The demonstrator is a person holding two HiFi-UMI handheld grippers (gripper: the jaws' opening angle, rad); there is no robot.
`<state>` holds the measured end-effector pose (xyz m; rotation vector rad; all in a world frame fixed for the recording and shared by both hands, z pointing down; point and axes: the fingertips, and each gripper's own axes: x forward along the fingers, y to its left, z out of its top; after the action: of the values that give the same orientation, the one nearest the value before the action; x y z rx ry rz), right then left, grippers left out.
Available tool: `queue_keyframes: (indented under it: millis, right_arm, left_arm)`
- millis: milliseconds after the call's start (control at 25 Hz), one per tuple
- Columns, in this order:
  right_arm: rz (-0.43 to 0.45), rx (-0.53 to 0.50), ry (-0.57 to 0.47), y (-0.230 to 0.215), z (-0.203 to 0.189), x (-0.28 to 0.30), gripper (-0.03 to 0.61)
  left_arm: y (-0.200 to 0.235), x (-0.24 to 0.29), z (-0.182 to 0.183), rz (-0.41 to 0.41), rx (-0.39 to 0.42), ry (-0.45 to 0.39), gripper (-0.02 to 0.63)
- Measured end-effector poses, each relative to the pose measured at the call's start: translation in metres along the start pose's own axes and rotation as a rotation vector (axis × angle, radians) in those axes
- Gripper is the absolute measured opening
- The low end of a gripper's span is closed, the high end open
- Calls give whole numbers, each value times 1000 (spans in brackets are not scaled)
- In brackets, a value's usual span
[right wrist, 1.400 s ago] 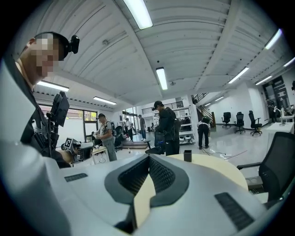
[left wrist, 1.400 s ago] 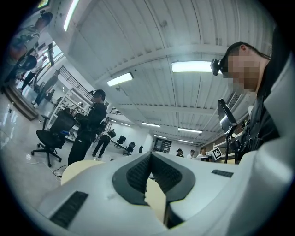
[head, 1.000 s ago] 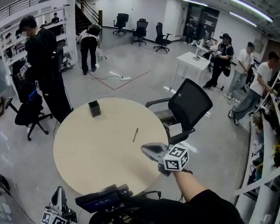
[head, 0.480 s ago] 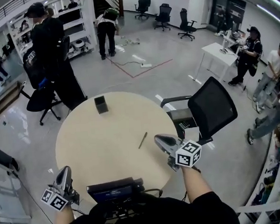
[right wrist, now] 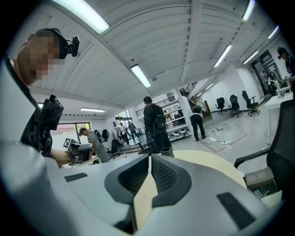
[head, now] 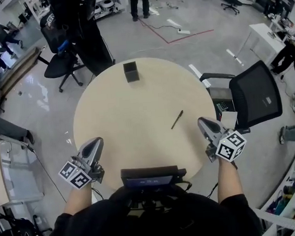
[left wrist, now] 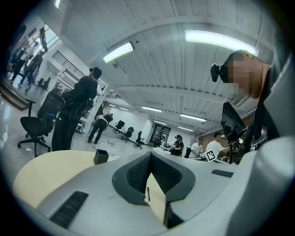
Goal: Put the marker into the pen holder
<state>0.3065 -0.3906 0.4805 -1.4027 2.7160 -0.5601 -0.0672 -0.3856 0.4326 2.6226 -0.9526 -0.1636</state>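
With left gripper (head: pixel 95 143) and right gripper (head: pixel 203 122) both pinched shut on nothing, the right fingers (right wrist: pixel 167 177) should open wide before straddling the marker (head: pixel 177 120) lying just ahead of them.

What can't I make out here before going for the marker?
- Marker: head view, too small to tell cap end from tail.
- Pen holder: inside dark in head view; both gripper views show only its outer wall.
- Marker in right gripper view: hidden behind the body of the right hand-held gripper.
- Table, near edge: head view, covered by the person's chest rig.
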Motion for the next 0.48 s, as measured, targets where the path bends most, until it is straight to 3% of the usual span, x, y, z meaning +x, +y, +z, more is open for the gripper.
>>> queue_keyframes:
  millis: [160, 480]
  right_arm:
    - [-72, 58, 43, 17, -14, 17, 3]
    - [-132, 109, 111, 21, -39, 60, 3]
  left_arm:
    - [32, -2, -13, -46, -21, 45, 2]
    - [83, -1, -6, -85, -16, 34, 2]
